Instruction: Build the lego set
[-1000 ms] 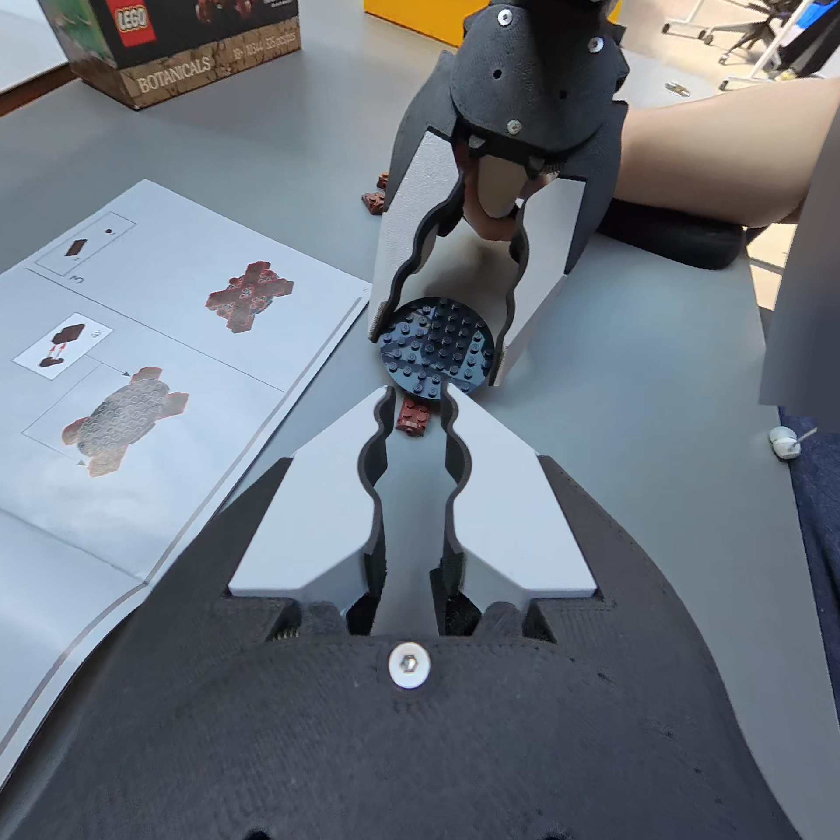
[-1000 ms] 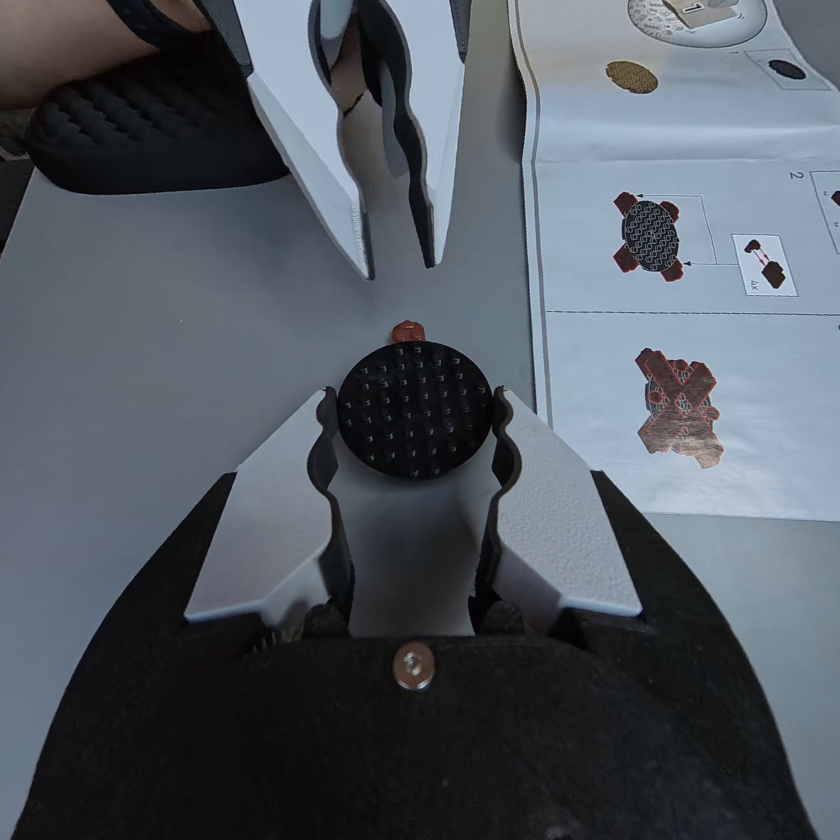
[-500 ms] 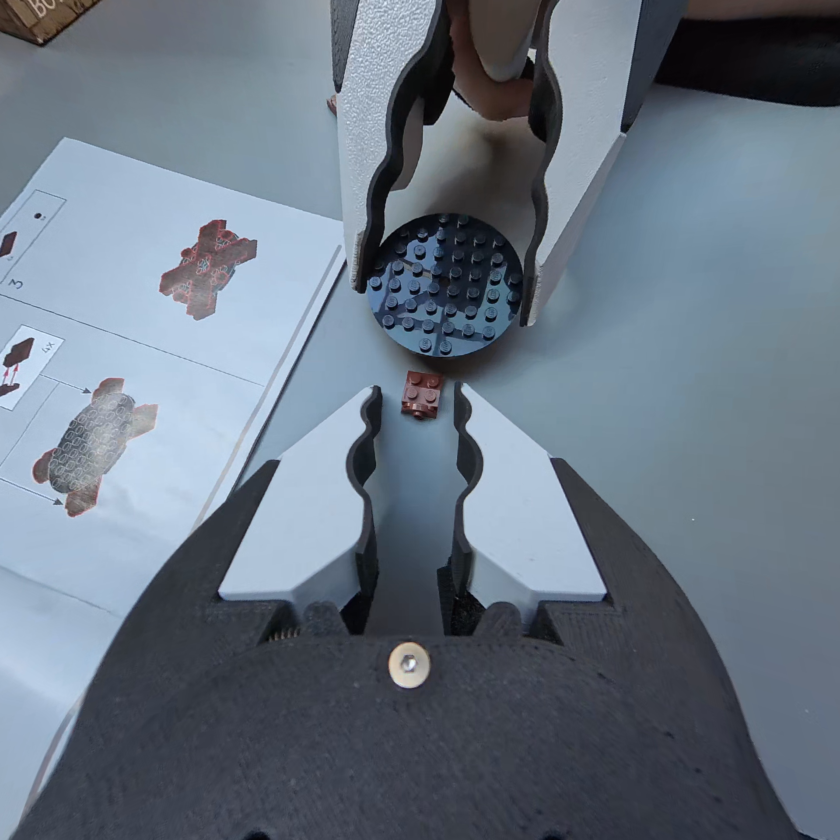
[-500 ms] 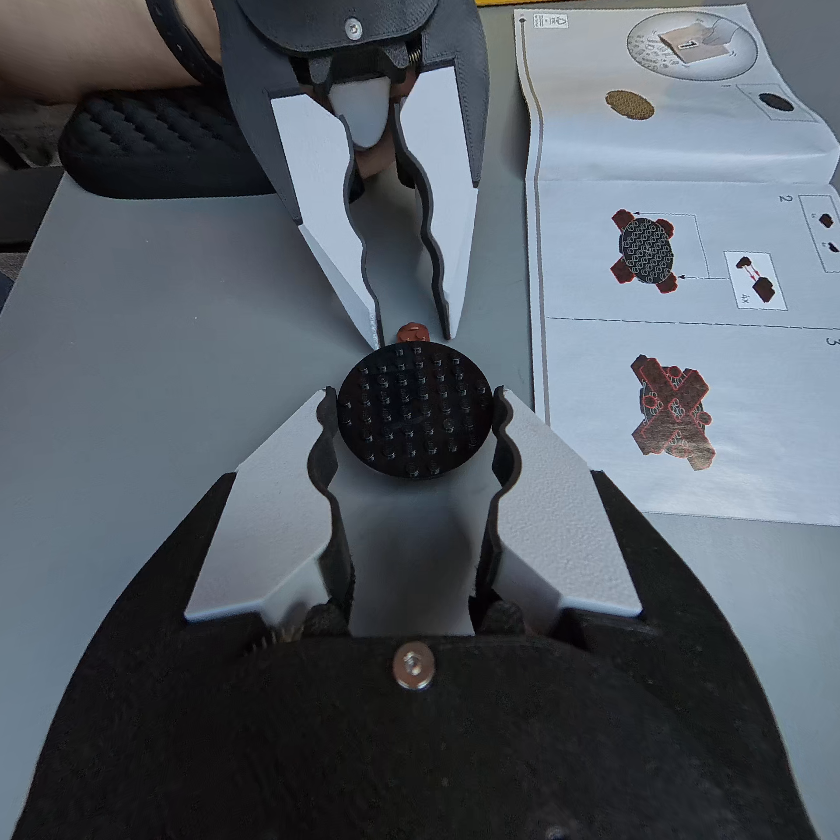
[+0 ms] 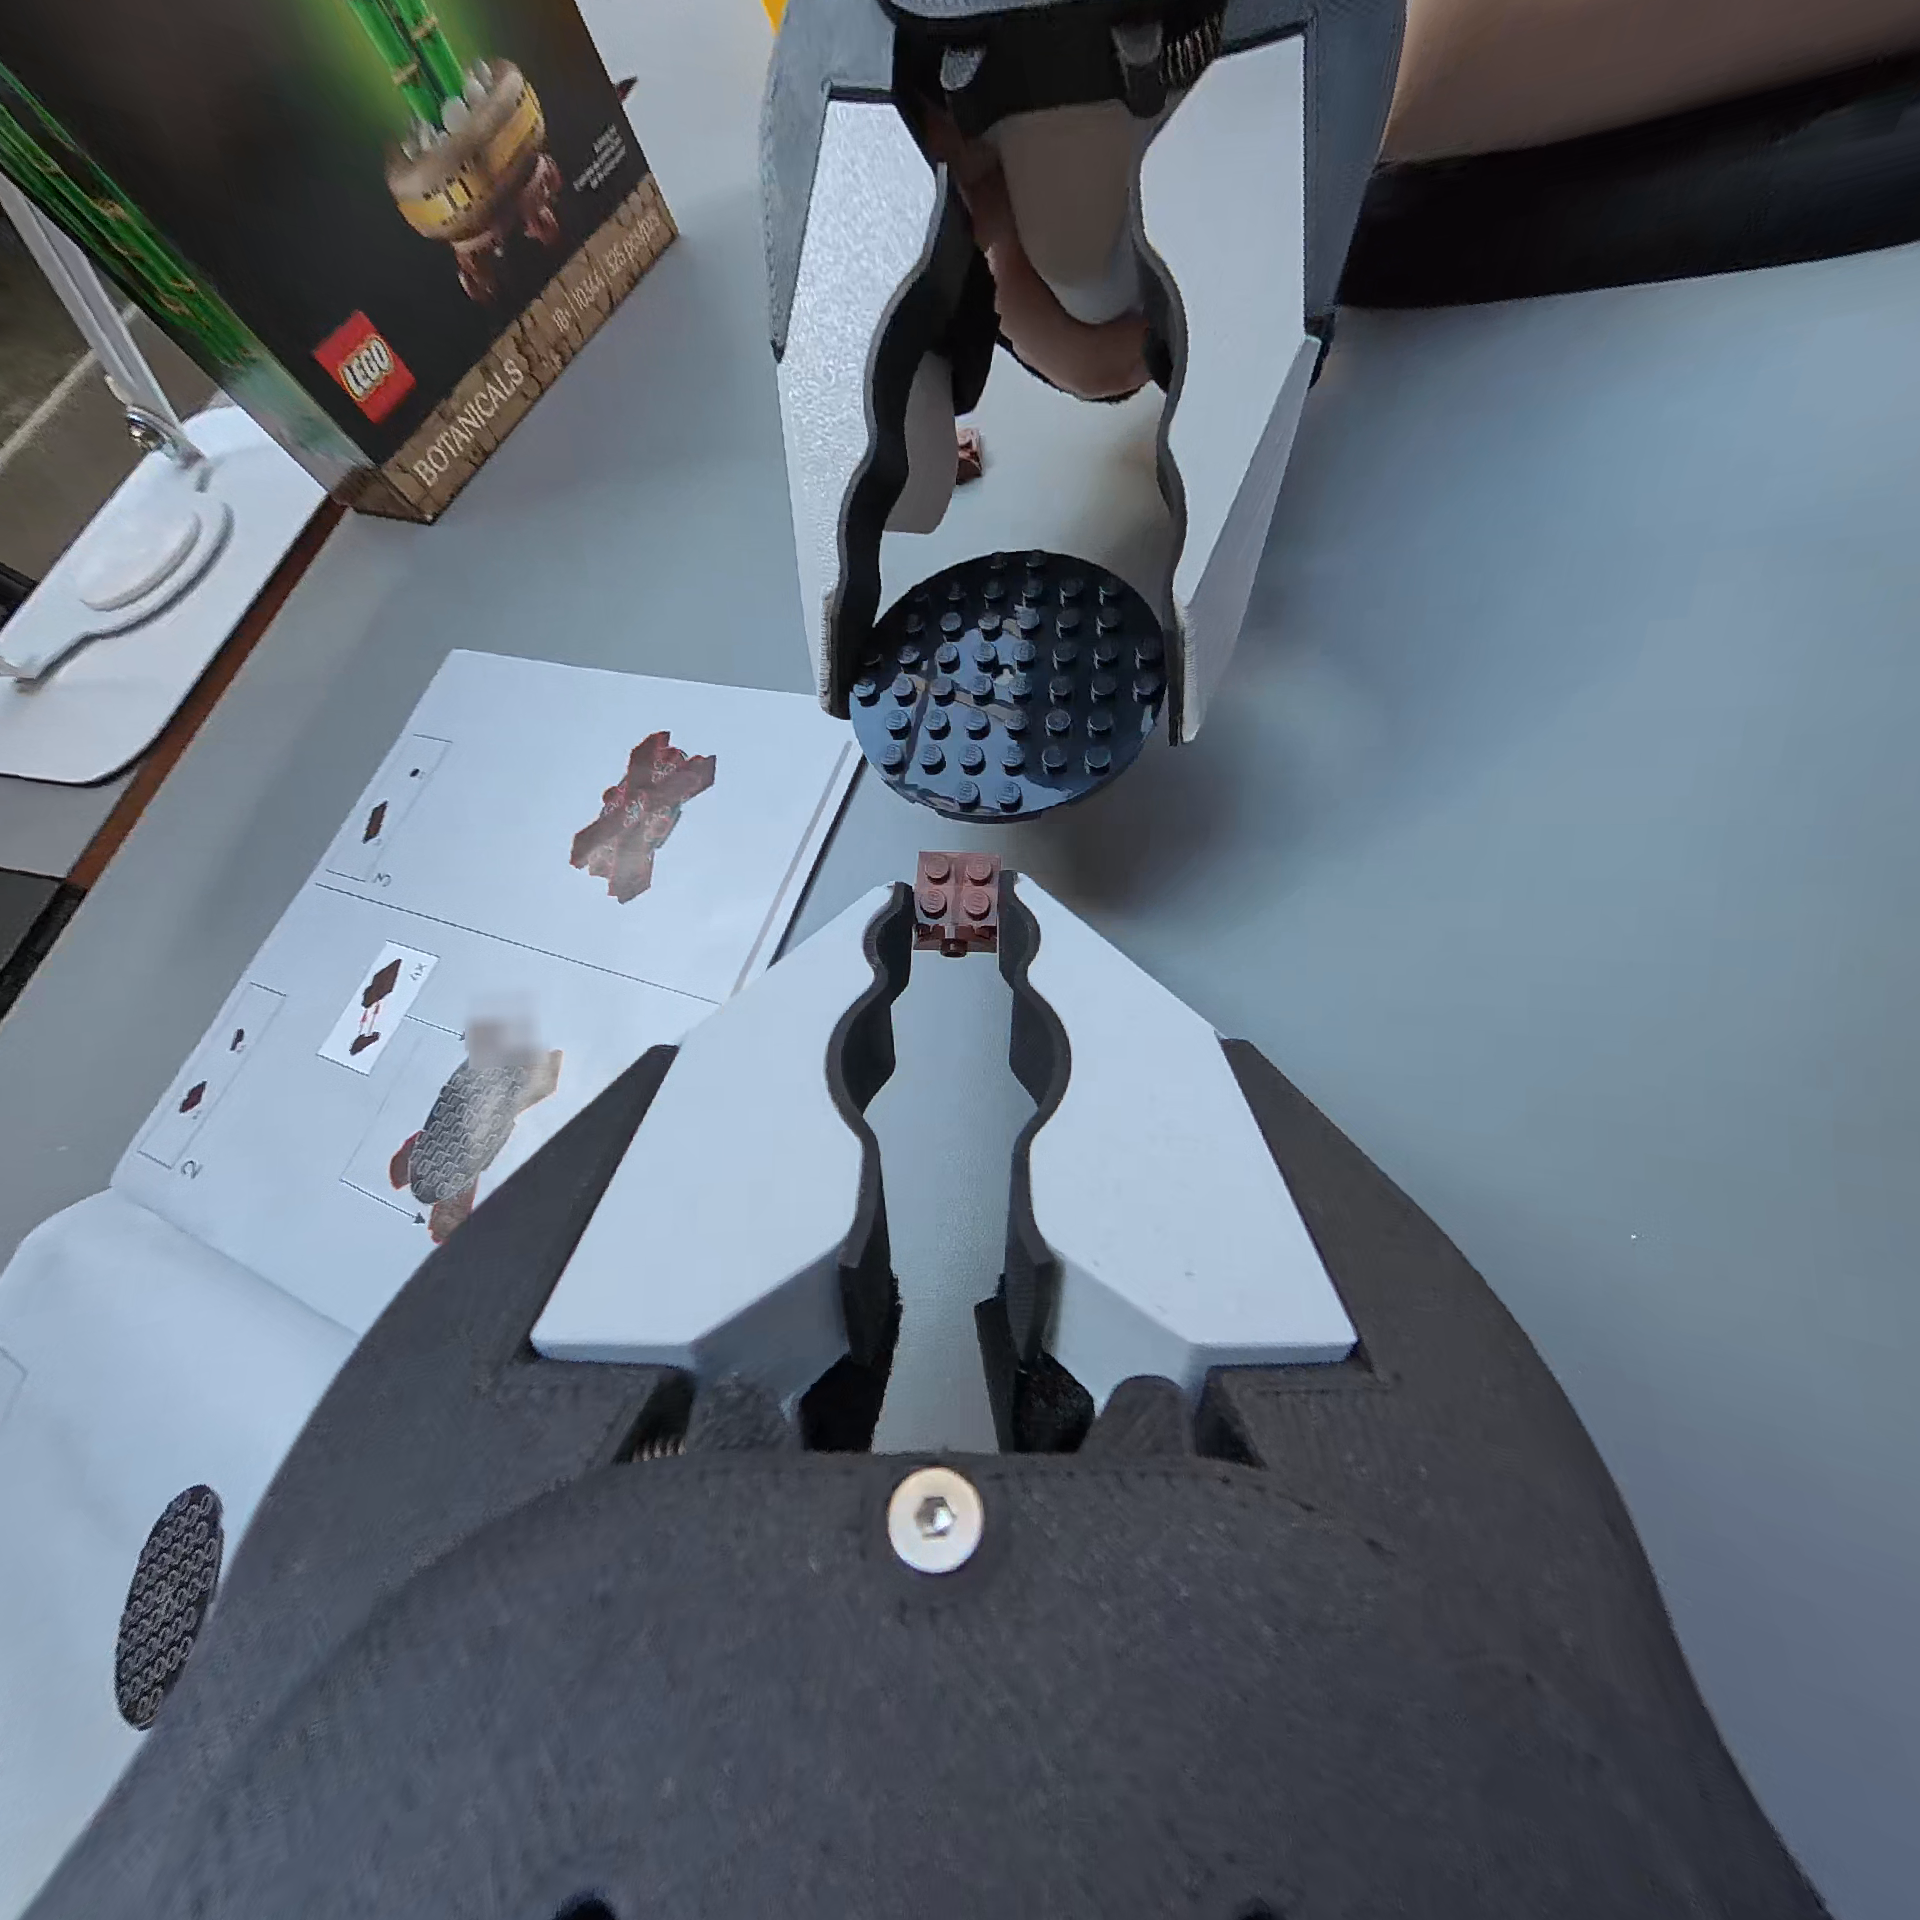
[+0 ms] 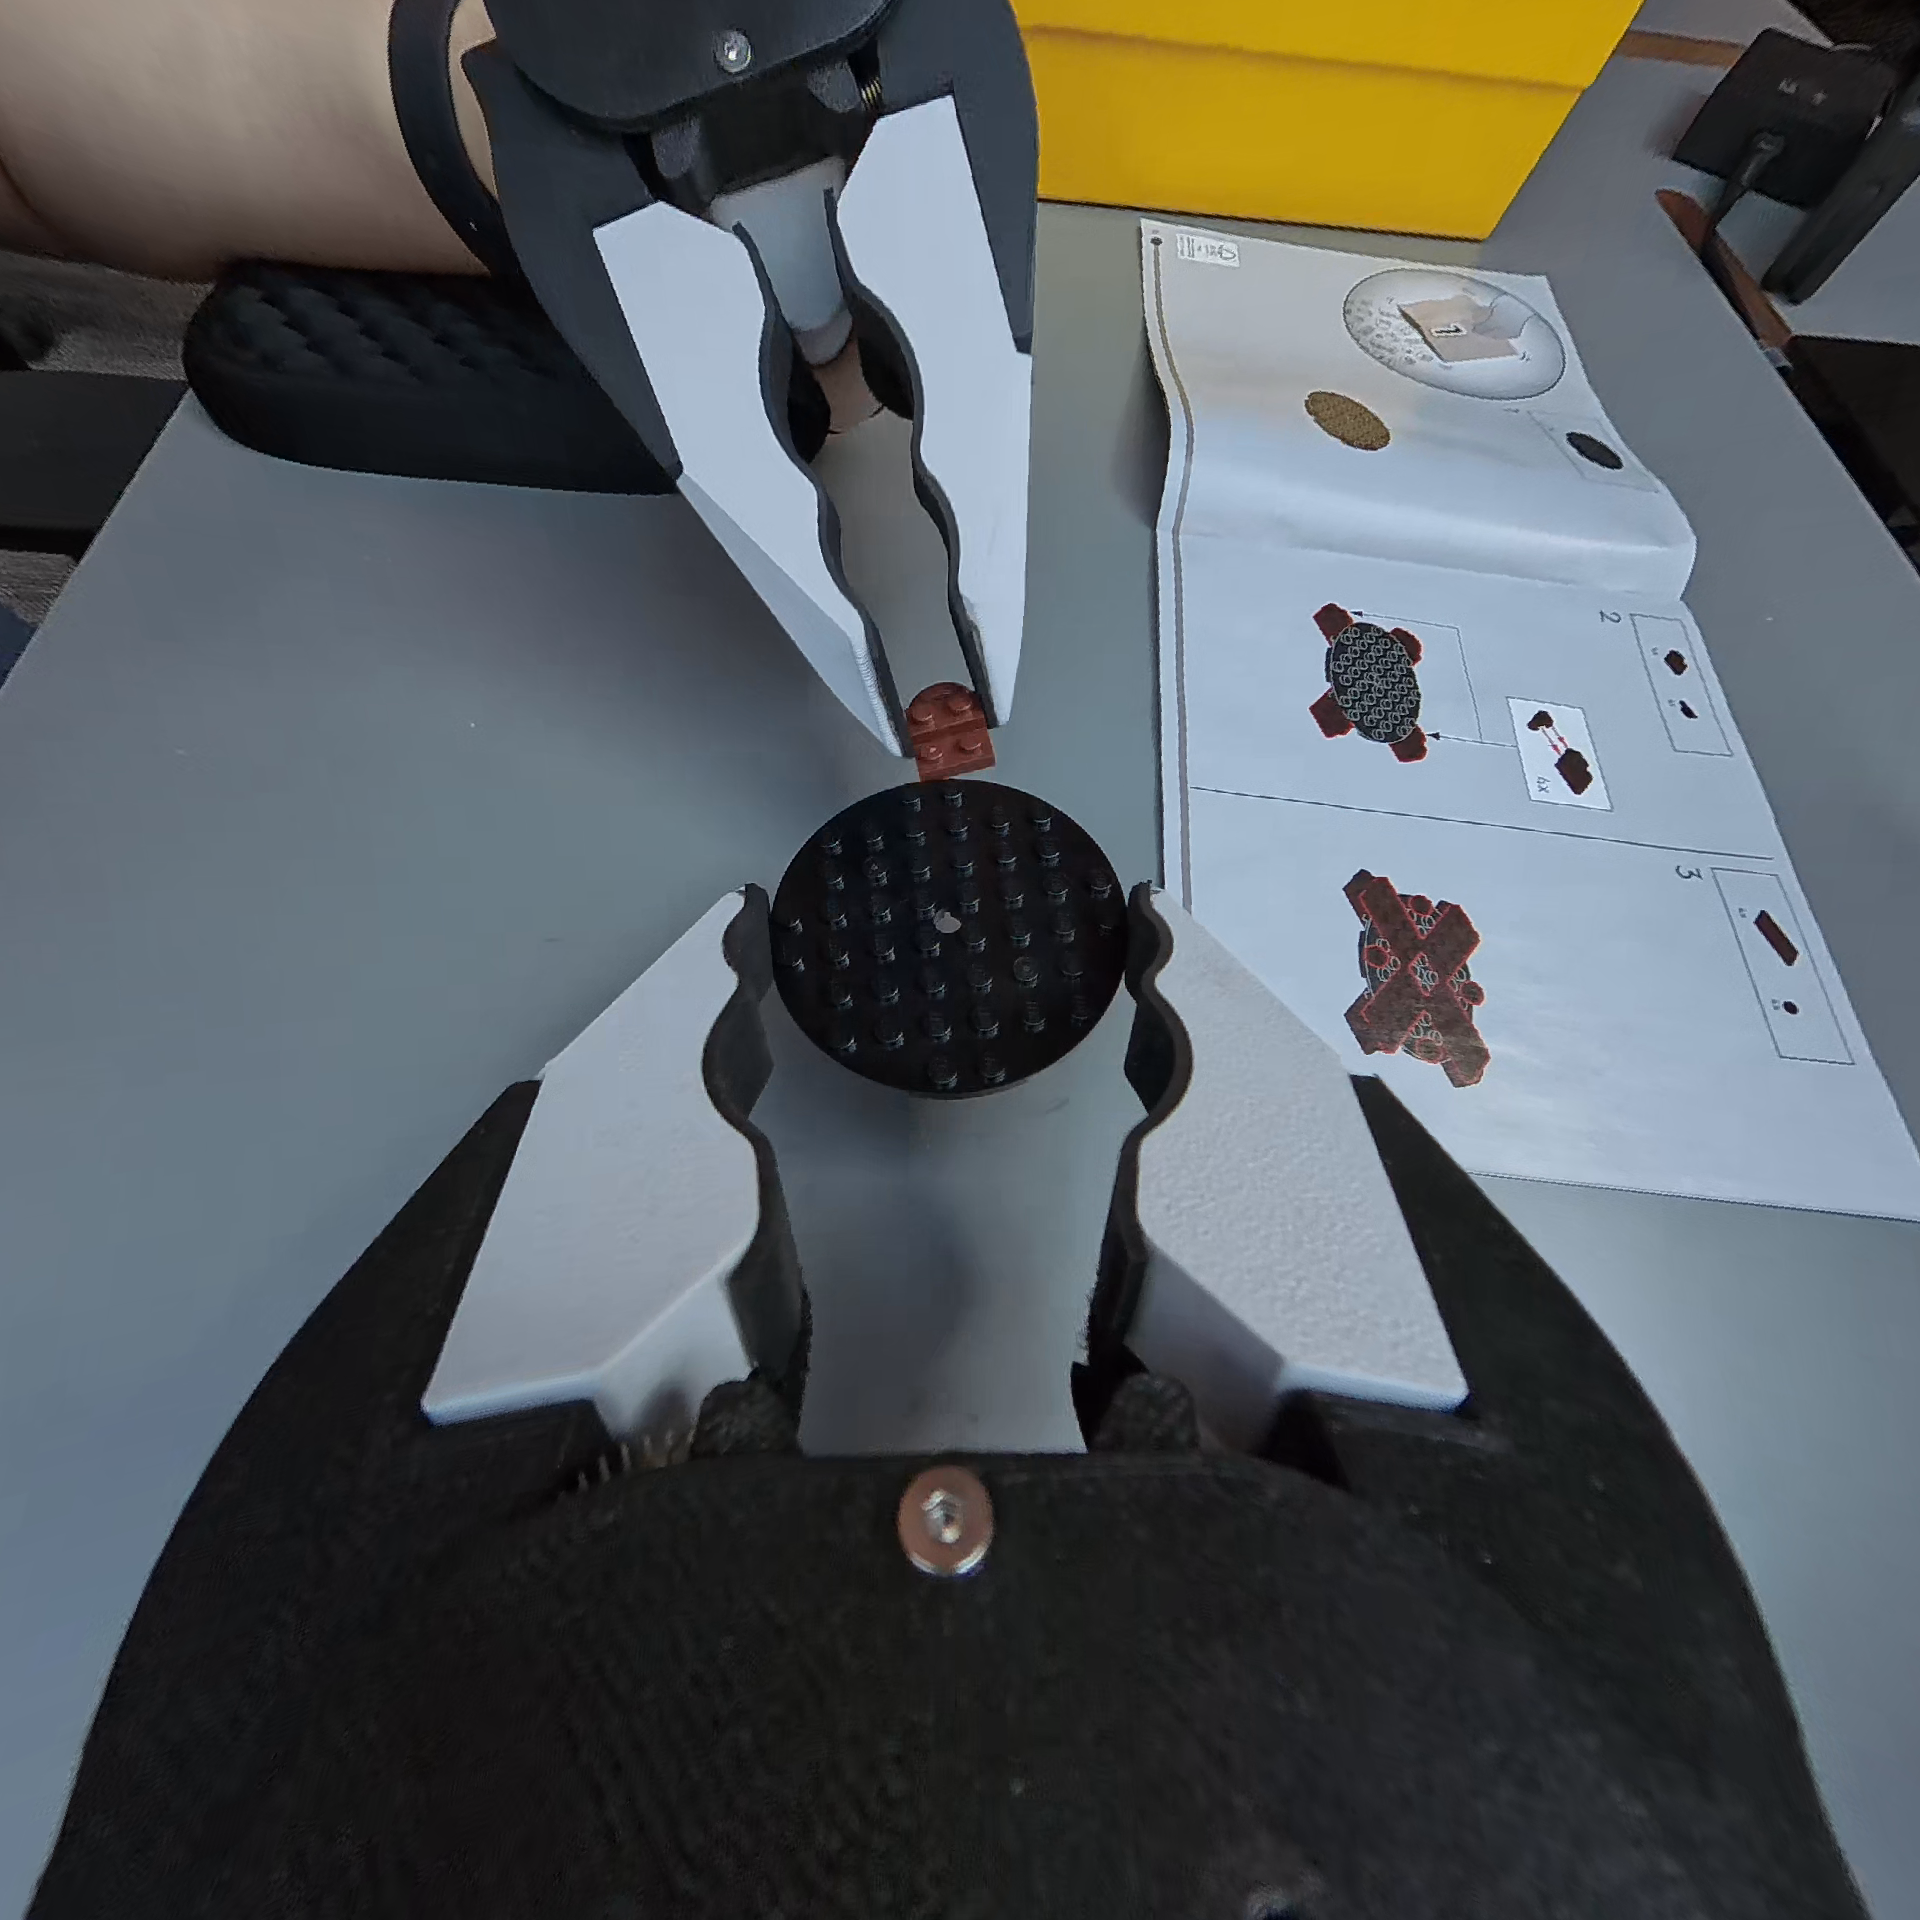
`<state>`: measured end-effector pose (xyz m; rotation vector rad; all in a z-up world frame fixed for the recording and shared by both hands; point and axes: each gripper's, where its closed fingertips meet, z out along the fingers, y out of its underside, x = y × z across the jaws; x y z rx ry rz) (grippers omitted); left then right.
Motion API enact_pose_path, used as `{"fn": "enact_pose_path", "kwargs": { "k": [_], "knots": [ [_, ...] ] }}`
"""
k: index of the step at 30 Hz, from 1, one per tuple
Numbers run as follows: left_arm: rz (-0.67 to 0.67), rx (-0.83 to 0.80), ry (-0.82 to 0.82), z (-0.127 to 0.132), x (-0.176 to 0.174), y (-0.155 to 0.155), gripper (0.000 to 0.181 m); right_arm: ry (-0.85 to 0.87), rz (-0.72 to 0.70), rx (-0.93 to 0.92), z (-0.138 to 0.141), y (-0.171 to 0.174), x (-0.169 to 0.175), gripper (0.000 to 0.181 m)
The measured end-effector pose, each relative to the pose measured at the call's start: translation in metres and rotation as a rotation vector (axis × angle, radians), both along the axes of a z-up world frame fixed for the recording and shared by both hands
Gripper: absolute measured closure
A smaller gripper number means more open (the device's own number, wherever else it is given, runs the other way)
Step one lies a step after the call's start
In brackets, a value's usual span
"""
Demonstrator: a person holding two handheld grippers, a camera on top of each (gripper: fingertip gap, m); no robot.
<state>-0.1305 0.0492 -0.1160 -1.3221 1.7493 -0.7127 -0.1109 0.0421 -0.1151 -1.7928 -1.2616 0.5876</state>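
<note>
My left gripper [image 5: 956,909] is shut on a small reddish-brown brick [image 5: 958,899], pinched at the fingertips with its studs up. My right gripper [image 6: 948,920] is shut on a round black studded plate [image 6: 948,935] and holds it flat, a little above the grey table [image 6: 364,831]. The two grippers face each other. The brick [image 6: 948,740] sits just beyond the plate's far edge with a small gap, at about the same height. In the left wrist view the plate [image 5: 1003,691] shows between the right gripper's fingers [image 5: 1236,582].
An open instruction booklet [image 5: 540,935] lies beside the grippers and also shows in the right wrist view [image 6: 1455,831]. The set's box [image 5: 312,260] stands at the back. A loose brown piece [image 5: 971,457] lies on the table. A yellow box [image 6: 1299,104] and a black arm pad [image 6: 395,384] are behind. The tips of both grippers are at nearly the same place.
My left gripper has closed on the brown brick, which lay loose on the table, and lifted it. My right gripper has raised the round plate slightly.
</note>
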Motion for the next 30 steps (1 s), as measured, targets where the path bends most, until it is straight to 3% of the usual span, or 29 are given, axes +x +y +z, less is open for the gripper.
{"fn": "enact_pose_path", "kwargs": {
  "k": [1, 8, 15, 30],
  "knots": [
    [0.006, 0.013, -0.009, 0.002, -0.001, 0.0, 0.167, -0.007, 0.004, -0.001, -0.001, -0.002, 0.0, 0.112],
    [0.034, -0.002, -0.012, 0.004, -0.011, -0.001, 0.167, -0.088, 0.043, -0.051, -0.019, -0.016, -0.01, 0.112],
    [0.014, -0.09, 0.08, -0.015, -0.016, -0.005, 0.167, -0.127, 0.047, -0.058, -0.03, -0.017, -0.011, 0.112],
    [-0.019, -0.078, 0.216, -0.038, -0.017, -0.013, 0.167, -0.055, 0.031, 0.018, -0.008, -0.013, -0.006, 0.113]
  ]
}}
